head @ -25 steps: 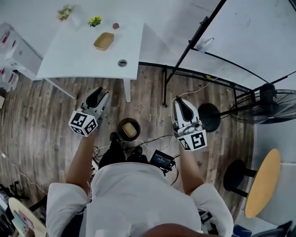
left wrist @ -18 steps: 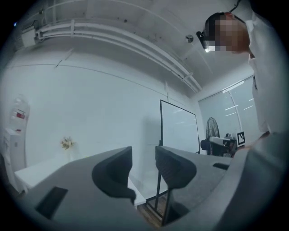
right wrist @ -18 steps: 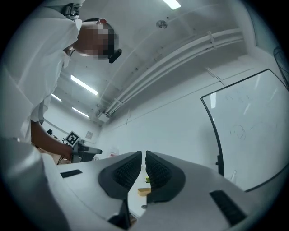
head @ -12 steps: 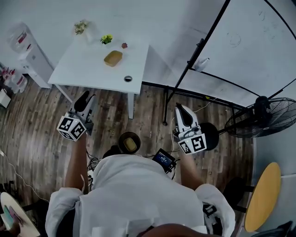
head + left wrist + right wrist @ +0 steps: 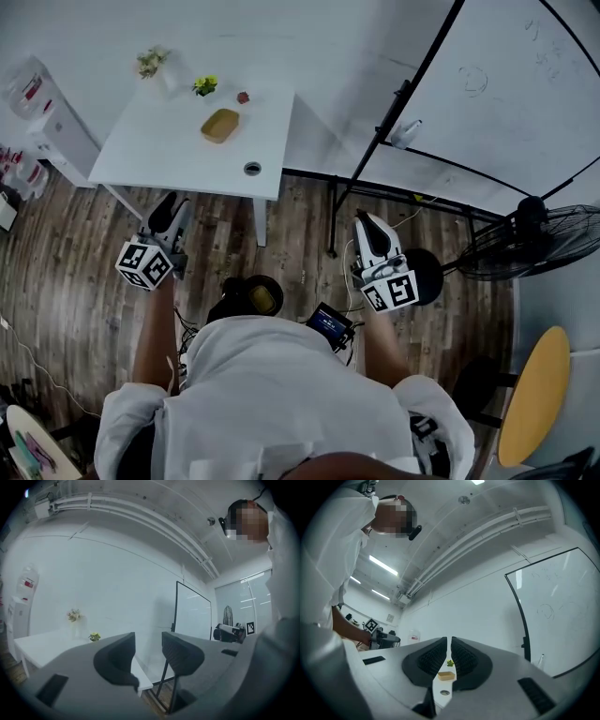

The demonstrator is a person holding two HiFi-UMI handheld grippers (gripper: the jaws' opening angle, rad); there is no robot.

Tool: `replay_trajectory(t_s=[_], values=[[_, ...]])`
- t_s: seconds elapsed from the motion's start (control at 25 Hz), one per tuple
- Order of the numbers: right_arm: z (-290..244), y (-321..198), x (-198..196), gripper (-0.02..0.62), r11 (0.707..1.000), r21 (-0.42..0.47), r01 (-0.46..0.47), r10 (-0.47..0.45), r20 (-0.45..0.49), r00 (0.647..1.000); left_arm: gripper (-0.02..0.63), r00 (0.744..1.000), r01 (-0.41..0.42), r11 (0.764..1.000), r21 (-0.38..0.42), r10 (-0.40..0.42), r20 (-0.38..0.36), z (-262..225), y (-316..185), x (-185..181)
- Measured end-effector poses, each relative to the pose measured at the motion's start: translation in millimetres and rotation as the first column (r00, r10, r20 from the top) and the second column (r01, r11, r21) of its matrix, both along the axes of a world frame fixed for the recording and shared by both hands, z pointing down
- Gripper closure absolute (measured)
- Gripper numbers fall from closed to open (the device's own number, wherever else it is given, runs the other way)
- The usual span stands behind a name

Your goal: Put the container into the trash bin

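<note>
A tan oval container [image 5: 219, 125] lies on the white table [image 5: 169, 150], far ahead of both grippers. It also shows as a tan container [image 5: 446, 676] through the slit of the right jaws. The dark round trash bin [image 5: 261, 296] stands on the wood floor by my body, with a tan thing inside. My left gripper [image 5: 167, 208] hangs left of the bin; its jaws are opening and the left gripper [image 5: 147, 644] holds nothing. To the right of the bin my right gripper [image 5: 364, 222] is shut, and the right gripper [image 5: 449, 653] is empty.
Small plants [image 5: 203, 85] and a grommet hole [image 5: 252, 169] are on the table. A whiteboard on a black stand [image 5: 394, 103] stands to the right, with a fan [image 5: 530, 239] and a yellow stool [image 5: 534, 394] beyond. A water dispenser [image 5: 47, 103] is at the left. Cables and a small screen [image 5: 329, 324] lie by the bin.
Both grippers have risen. The left one moved left, away from the bin. The bin now sits closer under my body in the head view.
</note>
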State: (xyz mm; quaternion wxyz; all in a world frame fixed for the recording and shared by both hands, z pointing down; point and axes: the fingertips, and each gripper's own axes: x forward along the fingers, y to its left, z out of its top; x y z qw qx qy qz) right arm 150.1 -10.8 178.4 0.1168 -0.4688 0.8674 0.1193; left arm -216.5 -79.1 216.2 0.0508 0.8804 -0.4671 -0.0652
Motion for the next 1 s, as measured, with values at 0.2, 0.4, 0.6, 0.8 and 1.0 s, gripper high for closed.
replay_trajectory(t_s=[0.2,0.4,0.6,0.8,1.0], values=[[12,-51,-18,0.545,1.0,-0.029,-0.008,0.008,-0.001,1.0,0.425,0.999,-0.033,0.998,-0.044,0.033,-0.003,20,-57,-7],[12,-122,-37,0.545,0.996,-0.062,-0.058,0.058,-0.008,0.998,0.419,0.998,-0.04,0.995,-0.093,0.035,-0.049,44,-138,-37],[5,-195,-68,0.545,0.99,-0.099,-0.096,0.092,-0.042,0.995,0.411,0.996,-0.039,0.98,-0.194,0.023,-0.084,73,-233,-71],[6,-265,-96,0.545,0.984,-0.115,-0.138,0.132,-0.056,0.99,0.401,0.994,-0.051,0.95,-0.307,0.019,-0.104,114,-313,-95],[16,-324,-113,0.545,0.976,-0.15,-0.16,0.148,-0.086,0.985,0.393,0.983,-0.069,0.886,-0.458,-0.017,-0.182,167,-375,-102]])
